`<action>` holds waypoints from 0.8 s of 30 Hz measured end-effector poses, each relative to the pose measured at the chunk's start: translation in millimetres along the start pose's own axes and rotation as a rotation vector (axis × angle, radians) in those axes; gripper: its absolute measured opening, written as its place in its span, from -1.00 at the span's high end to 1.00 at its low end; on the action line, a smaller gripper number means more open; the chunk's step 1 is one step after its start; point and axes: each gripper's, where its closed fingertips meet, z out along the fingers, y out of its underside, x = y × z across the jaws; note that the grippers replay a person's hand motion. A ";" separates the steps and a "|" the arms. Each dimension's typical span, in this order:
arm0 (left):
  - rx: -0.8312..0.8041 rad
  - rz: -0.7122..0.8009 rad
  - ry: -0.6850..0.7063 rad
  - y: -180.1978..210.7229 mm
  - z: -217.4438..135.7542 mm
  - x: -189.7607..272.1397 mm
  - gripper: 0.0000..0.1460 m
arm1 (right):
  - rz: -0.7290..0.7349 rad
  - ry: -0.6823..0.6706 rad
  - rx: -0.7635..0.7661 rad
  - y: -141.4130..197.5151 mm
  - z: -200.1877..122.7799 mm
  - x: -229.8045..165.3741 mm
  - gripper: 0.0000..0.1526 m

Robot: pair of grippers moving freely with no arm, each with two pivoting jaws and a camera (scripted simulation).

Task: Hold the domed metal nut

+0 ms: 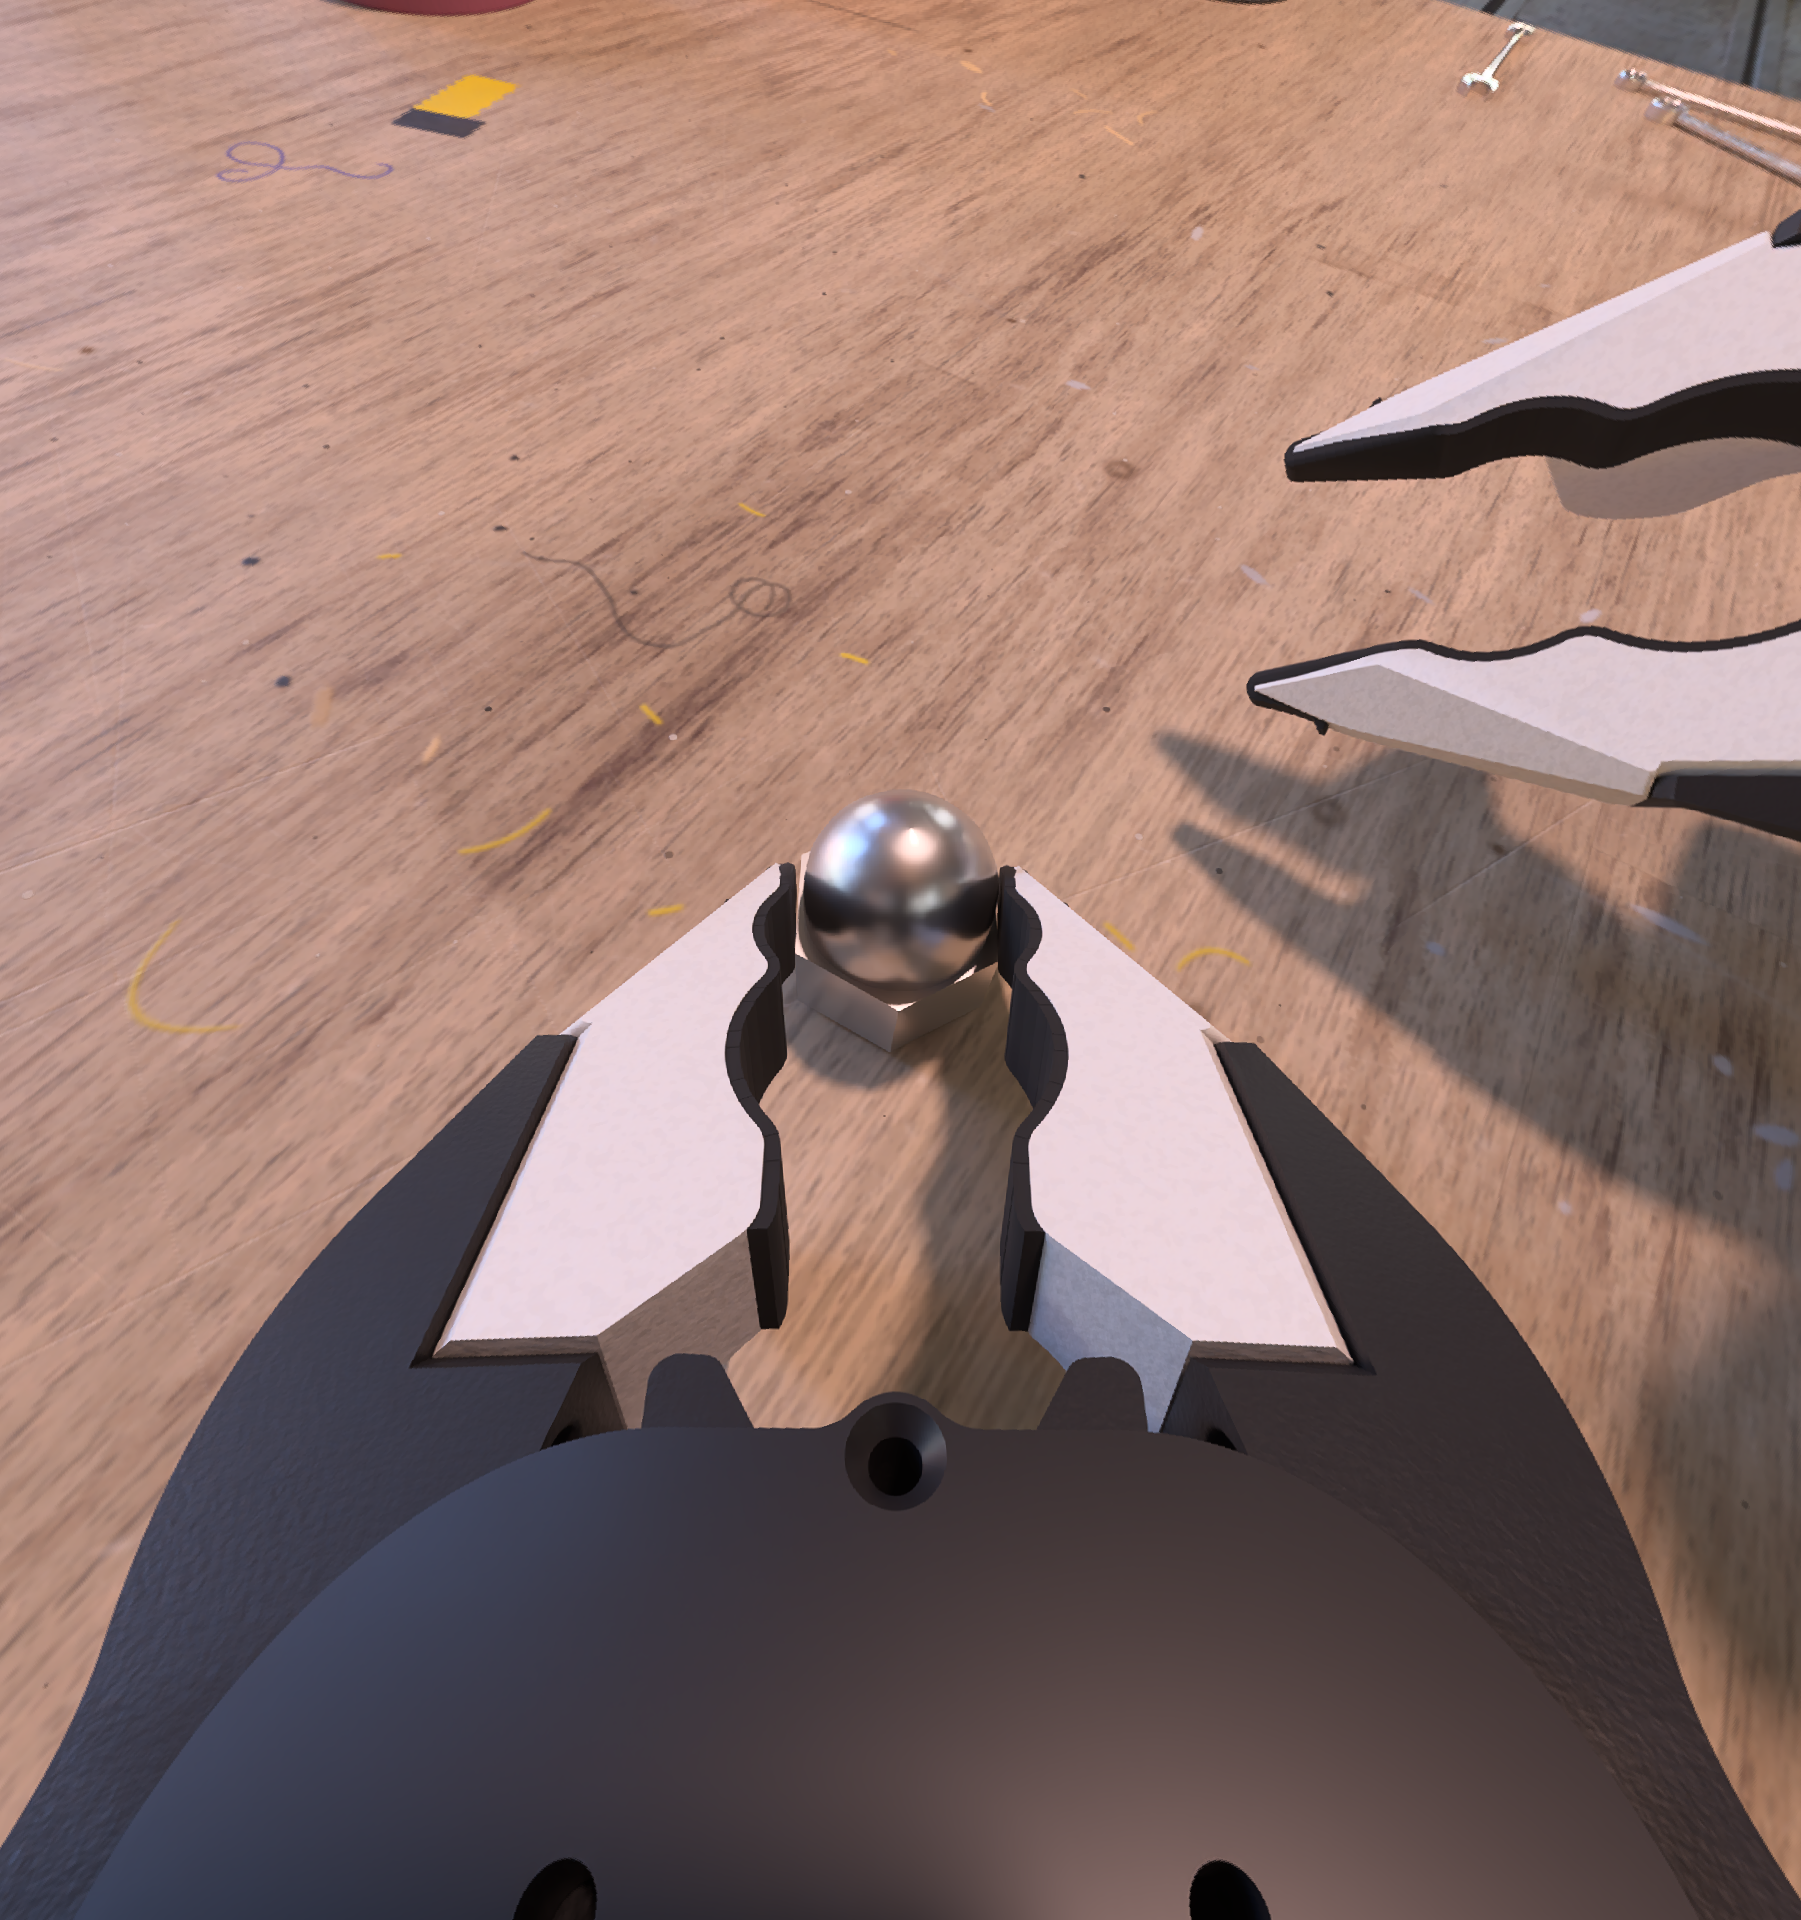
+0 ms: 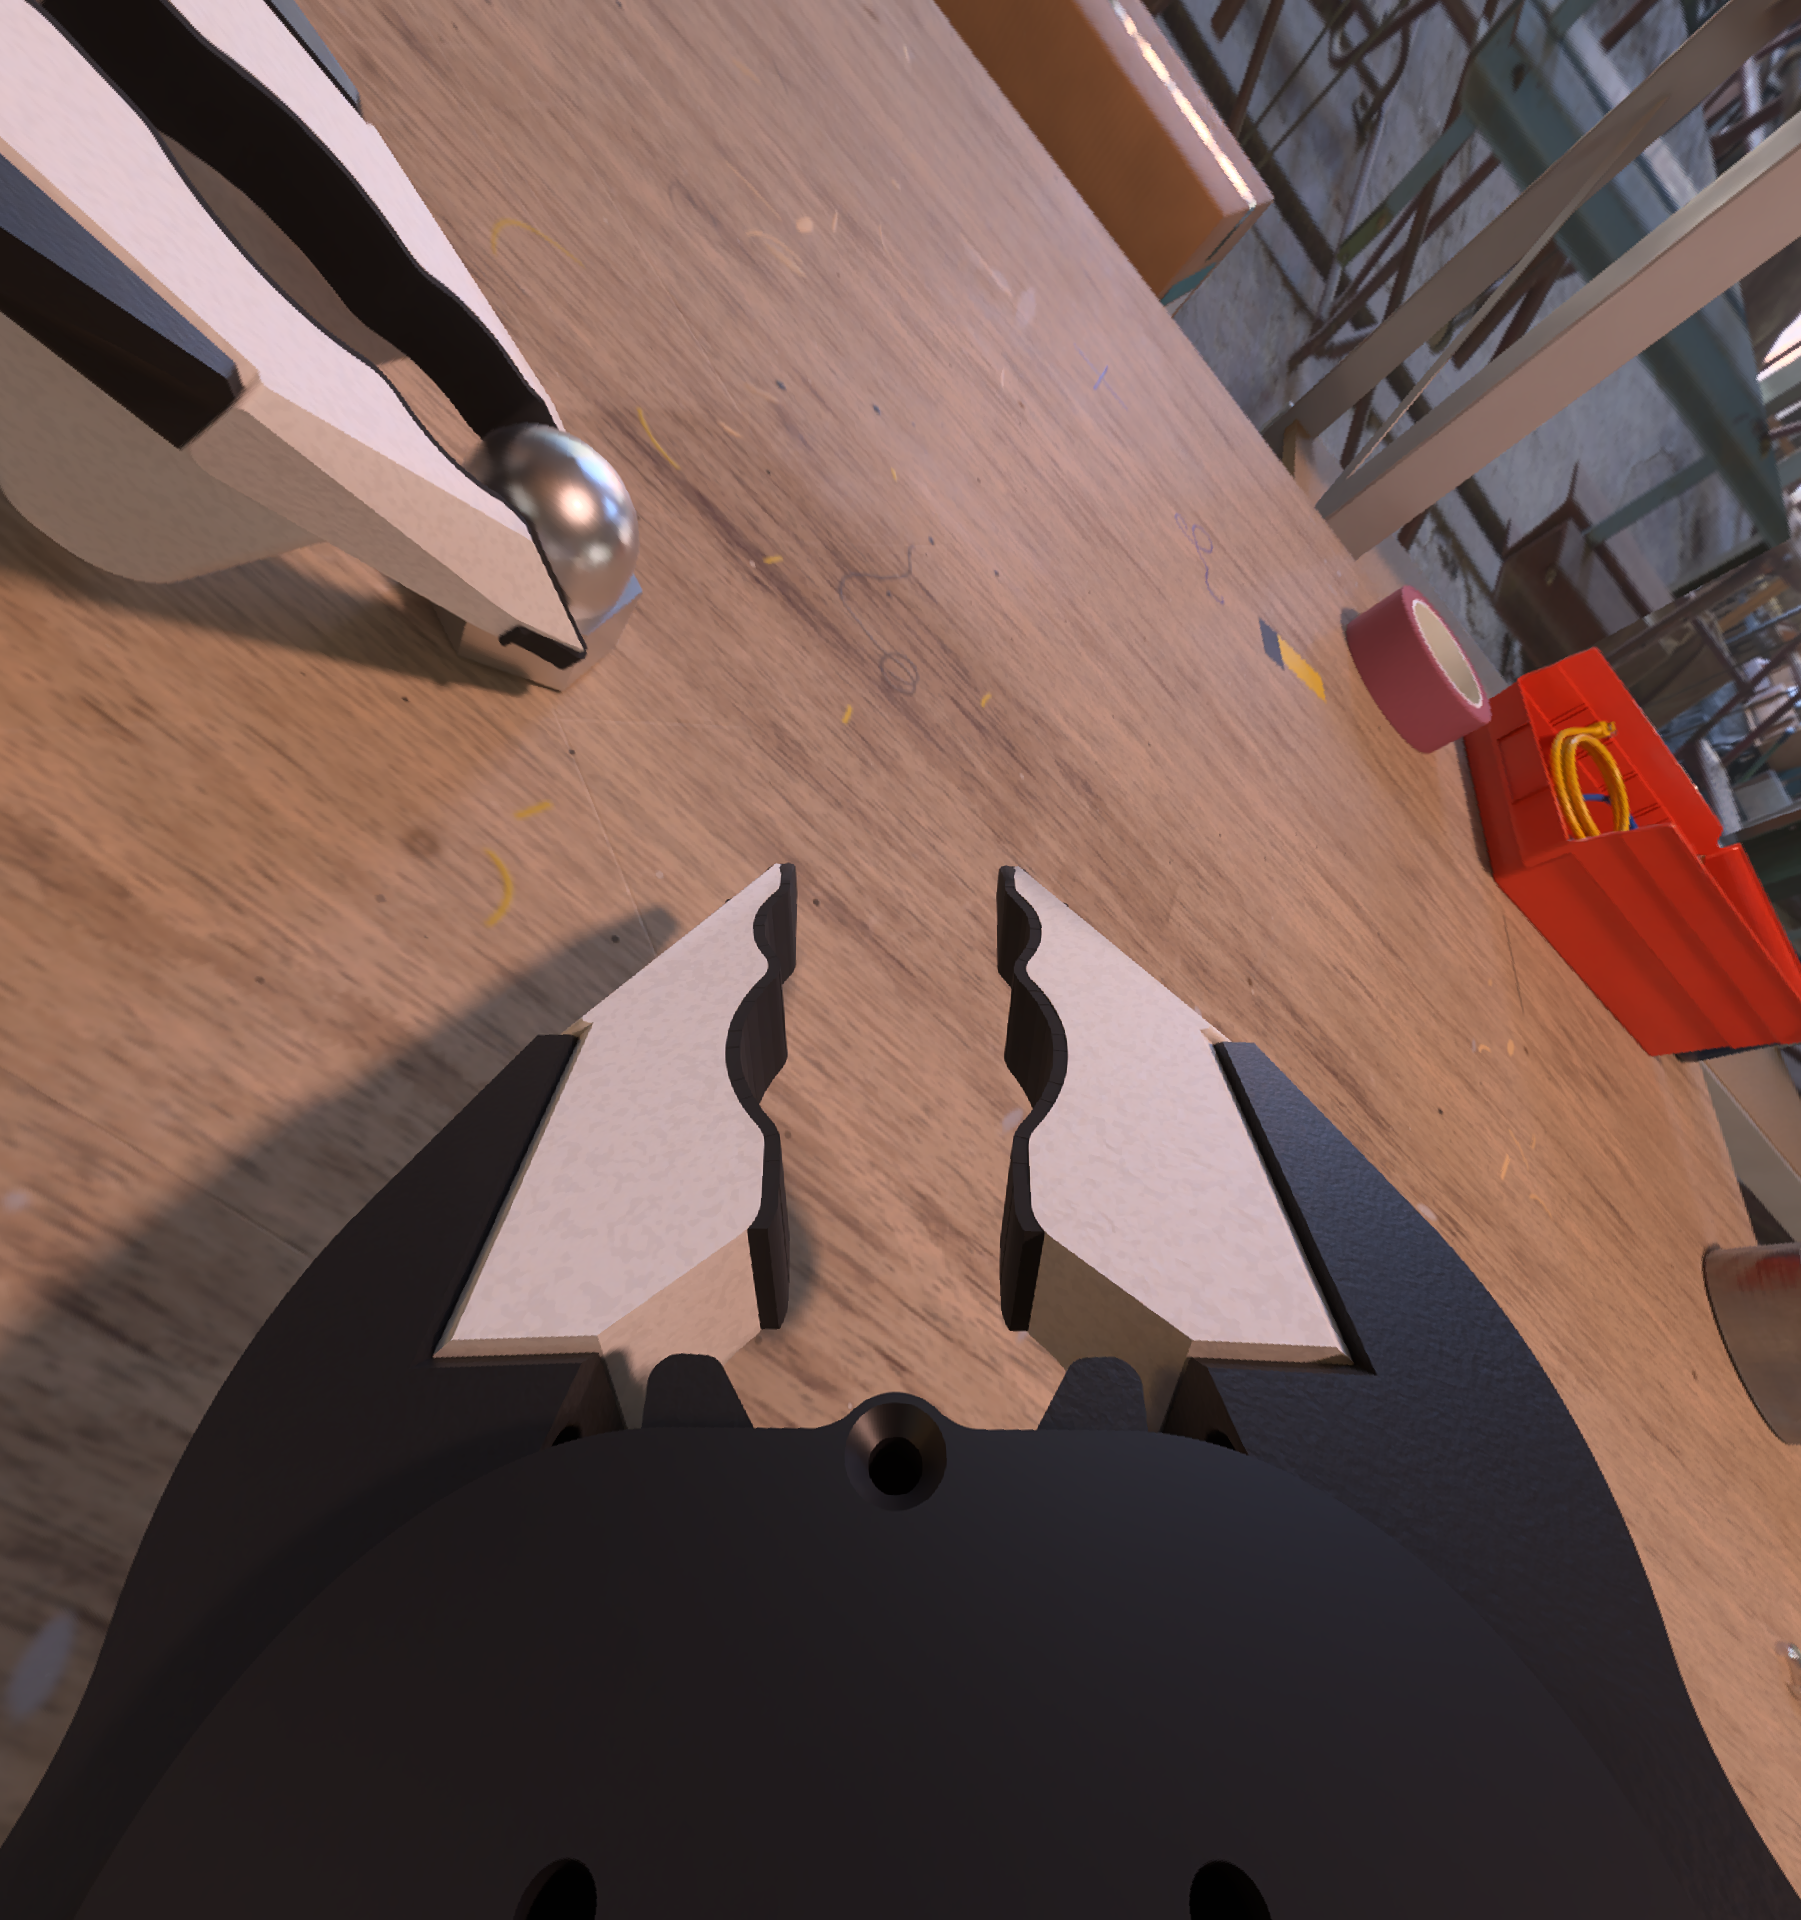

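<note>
Left tool [image 1: 898,883] is pinching the domed metal nut [image 1: 898,902] on the wooden tabletop [image 1: 460,416]; right tool [image 2: 896,883] hangs spread, empty. No readable labels, just pen scribbles [image 1: 293,164].

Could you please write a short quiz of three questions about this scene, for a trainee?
1. True or false: the left gripper has its fingertips on both sides of the nut.
2. What does the right gripper hold? A) the nut B) the tape roll C) nothing
3. Fill in: the yellow coil lies in the ___ bin.

Key: 1 true; 2 C, its jaws are apart over the bare table; 3 red.
</note>
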 end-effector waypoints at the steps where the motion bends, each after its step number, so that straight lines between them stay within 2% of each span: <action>1: -0.001 0.005 -0.004 -0.1 0.3 0.5 0.47 | 0.003 -0.002 -0.007 2.4 0.3 1.1 0.50; 4: -0.001 0.014 0.001 2.0 -3.1 0.5 0.47 | 0.034 -0.030 0.013 4.1 -0.1 -1.1 0.47; 10: -0.029 0.031 0.026 4.2 -7.7 -2.4 0.47 | -0.069 0.005 -0.011 5.7 4.4 -7.8 0.37; 17: -0.037 0.022 0.047 4.5 -8.3 -2.8 0.47 | -0.197 0.076 -0.052 6.6 7.7 -7.6 0.38; 24: -0.037 0.013 0.048 4.4 -8.2 -2.5 0.47 | -0.219 0.089 -0.058 7.2 7.2 -7.0 0.41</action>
